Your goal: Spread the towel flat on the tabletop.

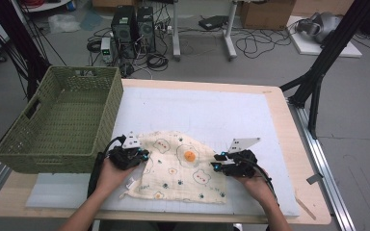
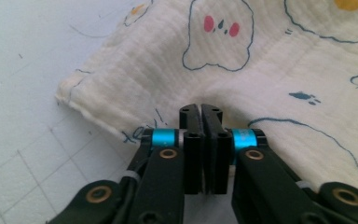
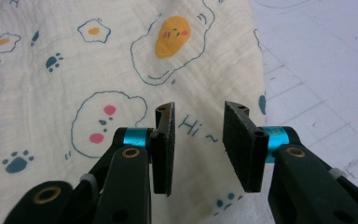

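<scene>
Between the two hands on the counter (image 1: 270, 144), the cloth (image 1: 183, 166) lies crosswise, left hand-held gripper (image 2: 200, 112) clenched at its edge, right hand-held gripper (image 3: 198, 116) released above it.

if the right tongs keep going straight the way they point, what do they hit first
Probably the printed cloth: the right tongs stand open just above it, aimed along its "Hi" print toward the egg drawing. How steeply they point down is unclear.
</scene>
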`<state>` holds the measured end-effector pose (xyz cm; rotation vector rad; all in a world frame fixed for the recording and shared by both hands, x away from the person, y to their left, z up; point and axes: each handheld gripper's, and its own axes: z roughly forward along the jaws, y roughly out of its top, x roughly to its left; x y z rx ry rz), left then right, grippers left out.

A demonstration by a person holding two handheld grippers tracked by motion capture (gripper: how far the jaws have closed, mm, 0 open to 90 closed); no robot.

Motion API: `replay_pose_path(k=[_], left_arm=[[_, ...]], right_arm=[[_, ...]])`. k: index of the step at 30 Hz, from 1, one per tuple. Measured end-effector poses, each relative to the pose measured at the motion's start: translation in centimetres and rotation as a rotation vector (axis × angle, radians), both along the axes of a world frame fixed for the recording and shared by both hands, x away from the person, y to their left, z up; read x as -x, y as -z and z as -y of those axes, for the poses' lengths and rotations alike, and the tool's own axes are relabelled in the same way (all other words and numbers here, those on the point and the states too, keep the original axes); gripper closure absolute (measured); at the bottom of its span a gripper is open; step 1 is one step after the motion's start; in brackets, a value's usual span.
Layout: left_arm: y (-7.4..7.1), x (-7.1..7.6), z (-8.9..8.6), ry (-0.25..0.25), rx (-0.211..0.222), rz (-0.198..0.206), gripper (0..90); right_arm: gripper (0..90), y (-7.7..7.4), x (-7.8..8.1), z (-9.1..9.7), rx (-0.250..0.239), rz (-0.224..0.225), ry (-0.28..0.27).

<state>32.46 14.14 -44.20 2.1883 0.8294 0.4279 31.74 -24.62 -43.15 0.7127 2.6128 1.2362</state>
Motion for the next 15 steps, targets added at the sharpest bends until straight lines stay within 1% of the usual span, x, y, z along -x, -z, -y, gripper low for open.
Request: replay_pose_path(k=[1, 2, 3, 5, 7, 8, 9, 10, 11, 12, 13, 14, 15], left_arm=[[-0.1, -0.1, 0.0, -0.004, -0.003, -0.005, 88.7], [-0.1, -0.1, 0.1, -0.015, -0.012, 0.0, 89.0], [-0.1, -0.2, 0.1, -0.035, -0.036, 0.025, 89.1], [-0.1, -0.5, -0.2, -0.09, -0.03, 0.039, 89.1], [-0.2, -0.7, -0.8, -0.151, -0.013, 0.049, 89.1], [-0.3, -0.7, -0.8, -0.163, -0.01, 0.058, 88.9], [-0.4, -0.6, -0.8, -0.166, -0.013, 0.07, 88.6], [-0.6, -0.4, -0.7, -0.163, 0.001, 0.071, 87.5], [-0.8, -0.3, -0.7, -0.161, 0.022, 0.07, 82.9], [-1.0, 0.0, -0.5, -0.143, 0.038, 0.079, 80.2], [-1.1, 0.1, -0.4, -0.132, 0.045, 0.078, 78.5], [-1.3, 0.4, -0.3, -0.105, 0.056, 0.079, 77.4], [-1.4, 0.5, -0.1, -0.093, 0.056, 0.075, 75.7]], right_arm=[[63.6, 0.0, 0.0, 0.0, 0.002, -0.003, 0.0], [63.5, 0.0, 0.0, -0.1, 0.001, 0.0, -0.004], [63.4, 0.0, 0.1, -0.1, 0.003, 0.0, -0.004], [63.1, 0.0, 0.1, -0.2, 0.012, 0.004, -0.006], [62.6, 0.0, 0.1, -0.1, 0.012, 0.002, -0.002], [62.6, 0.0, 0.1, -0.1, 0.011, 0.002, 0.001], [62.5, 0.0, 0.1, 0.0, 0.011, 0.002, 0.003], [62.4, 0.0, 0.1, 0.0, 0.009, 0.001, 0.001], [62.2, 0.0, 0.1, -0.1, 0.014, -0.003, -0.002], [62.1, 0.1, 0.1, -0.1, 0.018, -0.01, -0.002], [62.0, 0.2, 0.0, -0.3, 0.025, -0.011, -0.008], [62.0, 0.2, 0.1, -0.3, 0.026, -0.015, -0.009], [62.0, 0.3, 0.1, -0.5, 0.032, -0.011, -0.019]])
